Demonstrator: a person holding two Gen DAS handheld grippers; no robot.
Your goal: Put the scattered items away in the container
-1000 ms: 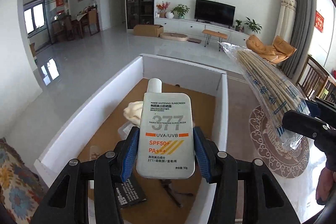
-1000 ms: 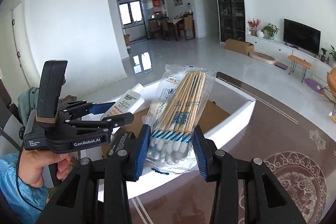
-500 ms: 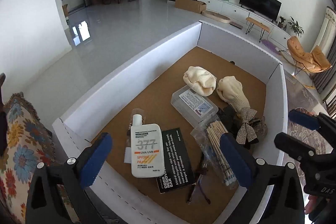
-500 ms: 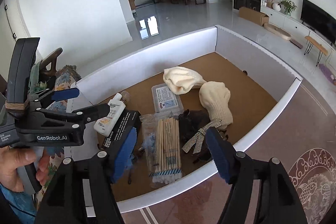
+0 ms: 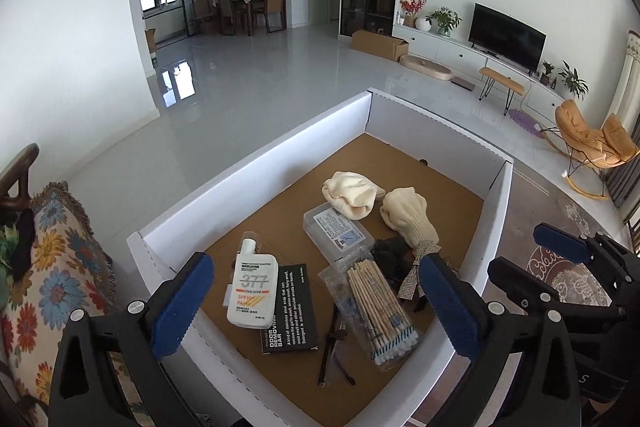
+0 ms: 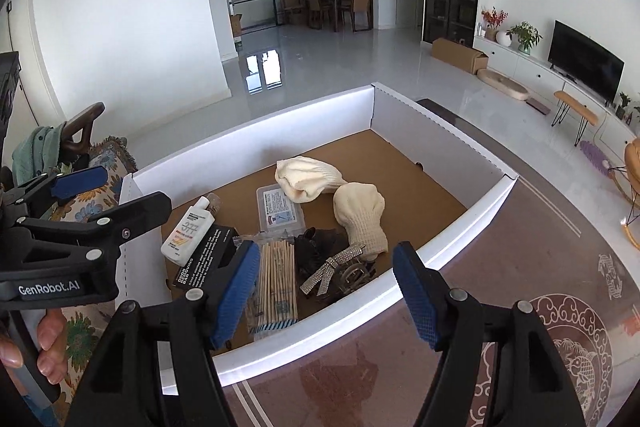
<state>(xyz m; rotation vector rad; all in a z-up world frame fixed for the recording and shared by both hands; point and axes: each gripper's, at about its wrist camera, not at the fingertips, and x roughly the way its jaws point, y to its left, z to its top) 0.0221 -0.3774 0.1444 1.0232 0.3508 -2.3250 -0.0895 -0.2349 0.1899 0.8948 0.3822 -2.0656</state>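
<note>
**Both grippers spread and empty over the filled box**

While the left gripper (image 5: 316, 297) hangs above the white cardboard box (image 5: 256, 183), its blue pads stand wide apart with nothing pinched between them; its jaws have just been opening. Seen from the left wrist, the sunscreen bottle (image 5: 252, 291) lies flat on the brown floor of the box at about 7 o'clock, cap pointing to 12, partly overlapping a black odor-removing bar packet (image 5: 294, 311). Just beside that, at 5 o'clock, lies the bag of cotton swabs (image 5: 376, 307), swab tips toward the near wall. A clear plastic case (image 5: 338, 233) sits in the middle, touching two cream knitted gloves (image 5: 352, 193) at 1 o'clock. A dark hair clip with a sparkly bow (image 5: 412, 267) lies at 3 o'clock, next to the swabs. The right gripper (image 5: 560, 267) shows at the 4 o'clock edge, over a patterned tabletop.

From the right wrist, the right gripper (image 6: 326, 293) is likewise spread and holds nothing, its jaws having just been opening; the bag of cotton swabs (image 6: 276, 279) rests inside the box (image 6: 452, 243) just behind the near wall, close to the left-hand pad. The sunscreen bottle (image 6: 188, 231) lies at 9 o'clock on the black packet (image 6: 208, 251). The left gripper (image 6: 116, 195) reaches in from 9 o'clock, held by a hand (image 6: 36, 343) at the lower edge.
</note>
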